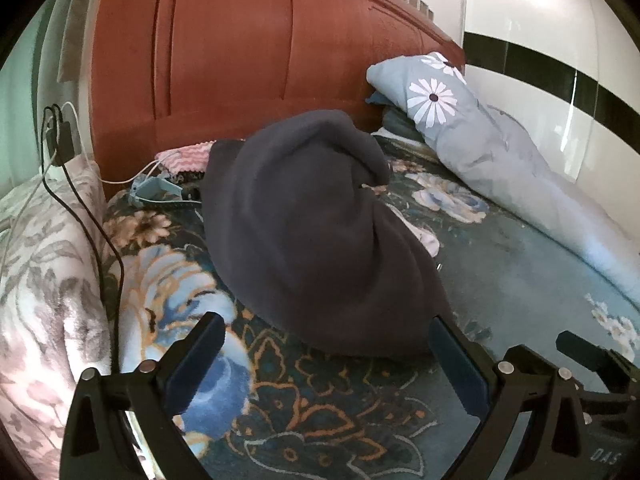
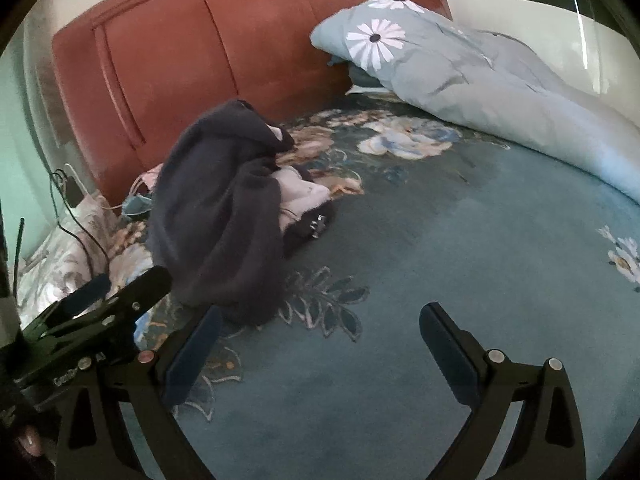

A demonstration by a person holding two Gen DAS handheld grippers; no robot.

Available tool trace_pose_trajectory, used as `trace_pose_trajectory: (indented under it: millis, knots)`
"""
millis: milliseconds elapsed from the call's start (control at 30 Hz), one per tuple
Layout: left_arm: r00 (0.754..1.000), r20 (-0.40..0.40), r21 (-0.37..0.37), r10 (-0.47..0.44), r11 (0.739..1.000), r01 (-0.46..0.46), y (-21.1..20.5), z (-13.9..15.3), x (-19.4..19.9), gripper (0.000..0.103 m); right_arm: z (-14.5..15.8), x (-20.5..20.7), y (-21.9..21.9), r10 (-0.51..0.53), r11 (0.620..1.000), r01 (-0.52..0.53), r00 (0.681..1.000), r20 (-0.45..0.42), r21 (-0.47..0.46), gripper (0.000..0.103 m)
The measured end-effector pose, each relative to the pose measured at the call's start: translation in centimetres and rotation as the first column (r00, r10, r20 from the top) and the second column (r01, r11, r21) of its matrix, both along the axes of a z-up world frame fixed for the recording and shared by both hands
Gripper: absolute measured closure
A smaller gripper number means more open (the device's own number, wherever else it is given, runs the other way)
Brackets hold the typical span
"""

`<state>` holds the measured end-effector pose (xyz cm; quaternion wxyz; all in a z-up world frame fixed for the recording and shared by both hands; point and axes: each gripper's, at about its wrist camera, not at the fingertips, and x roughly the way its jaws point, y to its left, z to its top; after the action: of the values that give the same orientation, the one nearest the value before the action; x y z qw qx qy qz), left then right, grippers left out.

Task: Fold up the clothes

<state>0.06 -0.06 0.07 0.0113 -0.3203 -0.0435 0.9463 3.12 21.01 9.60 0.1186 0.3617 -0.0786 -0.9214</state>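
A dark grey garment (image 1: 312,240) lies in a crumpled heap on the flowered bedspread (image 1: 288,408). In the right wrist view the same garment (image 2: 220,216) shows a pale pink lining (image 2: 300,196) and a small metal zip pull (image 2: 318,225). My left gripper (image 1: 324,332) is open and empty, its fingertips just short of the heap's near edge. My right gripper (image 2: 320,320) is open and empty over the bare bedspread (image 2: 400,360), with its left finger (image 2: 196,348) close to the heap's near edge. The left gripper also shows at the left of the right wrist view (image 2: 116,300).
A red padded headboard (image 1: 240,60) stands behind the heap. A light blue daisy-print duvet (image 1: 500,160) lies along the right side. A flowered pillow (image 1: 44,272) with charger cables (image 1: 92,240) lies at the left. A small blue device (image 1: 156,192) and pink knit cloth (image 1: 184,156) lie by the headboard.
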Motion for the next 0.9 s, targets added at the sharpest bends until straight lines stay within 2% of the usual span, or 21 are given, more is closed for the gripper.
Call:
trace_pose_trajectory:
  millis: [367,567,767,900]
  knots:
    - [0.995,-0.086,0.041,0.044,0.998,-0.040,-0.7,0.8,0.7,0.000,2.5,1.3,-1.1,0.062,0.998,-0.058,0.988,-0.142,0.029,0.003]
    - [0.991,-0.118,0.046,0.062,0.997,-0.057,-1.1,1.1,1.0,0.000,2.9,2.0,-1.2,0.094,0.996,-0.090,0.981,-0.170,0.027,0.003]
    - [0.990,-0.128,0.077,0.064,0.996,-0.054,-1.6,1.2,1.0,0.000,2.8,2.0,-1.3,0.095,0.995,-0.092,0.983,-0.158,0.022,0.003]
    - [0.989,-0.126,0.063,0.071,0.996,-0.064,-1.5,1.2,1.0,0.000,2.8,2.0,-1.4,0.102,0.995,-0.102,0.983,-0.153,0.012,0.003]
